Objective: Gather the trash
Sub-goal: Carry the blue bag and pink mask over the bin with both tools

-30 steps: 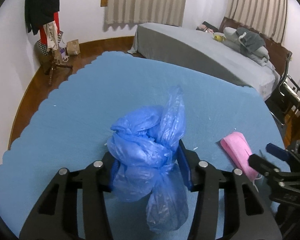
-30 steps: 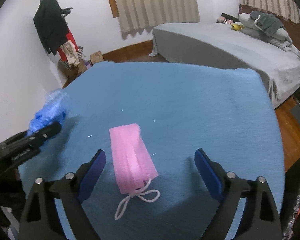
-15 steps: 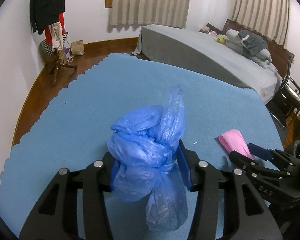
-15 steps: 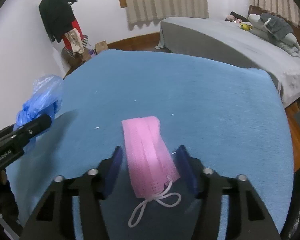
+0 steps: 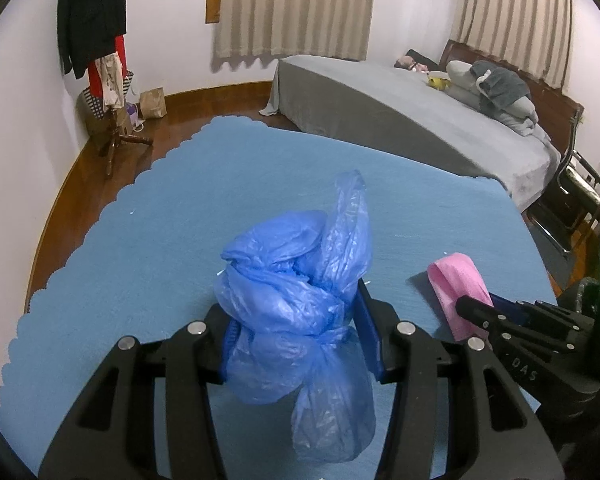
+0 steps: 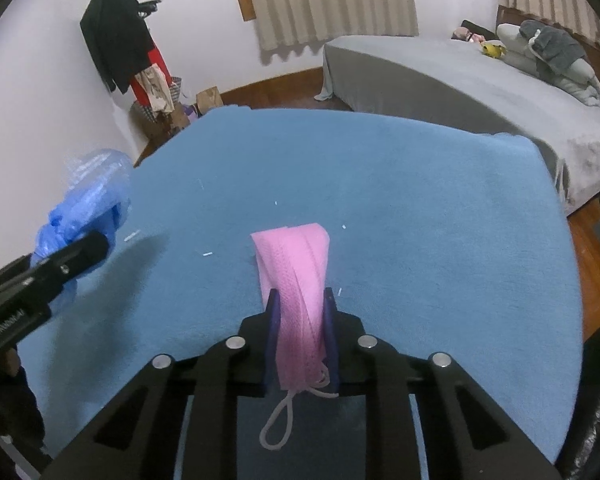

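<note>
My left gripper [image 5: 296, 328] is shut on a knotted blue plastic bag [image 5: 296, 304] and holds it above the blue tablecloth [image 5: 180, 216]. The bag also shows at the left of the right wrist view [image 6: 84, 208], beside the left gripper's finger [image 6: 72, 256]. My right gripper [image 6: 300, 320] is shut on a pink face mask [image 6: 296, 272], folded upright between the blue pads, its white ear loop [image 6: 284, 416] hanging below. The mask also shows in the left wrist view [image 5: 456, 284], with the right gripper [image 5: 500, 316] on it.
A grey bed [image 5: 400, 112] with pillows stands beyond the table. A coat stand [image 5: 96, 40] with clothes and a paper bag [image 5: 153, 102] stand by the far wall. A black chair [image 5: 572, 200] is at the right. Small white scraps [image 6: 208, 255] lie on the cloth.
My right gripper has closed from wide open onto the pink mask and lifted it off the cloth. The left gripper keeps hold of the blue bag, almost unmoved.
</note>
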A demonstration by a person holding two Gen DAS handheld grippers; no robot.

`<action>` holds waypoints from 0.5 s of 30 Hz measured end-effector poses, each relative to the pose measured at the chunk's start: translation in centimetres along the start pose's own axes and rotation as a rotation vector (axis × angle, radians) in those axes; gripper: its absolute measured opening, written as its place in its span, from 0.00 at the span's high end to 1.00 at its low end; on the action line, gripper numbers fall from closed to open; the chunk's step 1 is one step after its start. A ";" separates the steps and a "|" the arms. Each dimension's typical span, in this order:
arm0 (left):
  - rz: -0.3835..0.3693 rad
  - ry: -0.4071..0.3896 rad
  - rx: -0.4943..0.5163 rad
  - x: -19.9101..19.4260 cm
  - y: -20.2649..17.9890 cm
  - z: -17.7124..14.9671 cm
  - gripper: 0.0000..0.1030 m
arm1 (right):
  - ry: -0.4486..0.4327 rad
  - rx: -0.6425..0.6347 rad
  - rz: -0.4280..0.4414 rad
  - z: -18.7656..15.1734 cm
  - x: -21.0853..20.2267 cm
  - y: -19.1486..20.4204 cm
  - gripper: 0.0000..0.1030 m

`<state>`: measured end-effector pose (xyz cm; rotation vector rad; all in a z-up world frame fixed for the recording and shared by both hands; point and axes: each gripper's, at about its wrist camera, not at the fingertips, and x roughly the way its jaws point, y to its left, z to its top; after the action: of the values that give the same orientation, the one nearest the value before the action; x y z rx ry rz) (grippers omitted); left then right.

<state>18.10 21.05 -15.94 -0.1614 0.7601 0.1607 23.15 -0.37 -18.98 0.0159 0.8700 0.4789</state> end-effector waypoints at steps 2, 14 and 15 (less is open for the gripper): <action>-0.004 -0.003 0.001 -0.3 -0.2 0.0 0.54 | -0.011 0.008 0.002 -0.1 -0.7 -0.2 0.80; -0.040 -0.055 0.034 -3.2 -3.1 0.6 0.54 | -0.110 0.047 0.025 0.2 -6.6 -1.6 0.80; -0.044 -0.059 0.036 -3.5 -3.4 0.6 0.54 | -0.119 0.049 0.026 0.2 -7.2 -1.8 0.80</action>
<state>16.73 17.52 -12.79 -0.1388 0.6998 0.1093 20.12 -4.86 -13.95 0.0995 0.7650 0.4763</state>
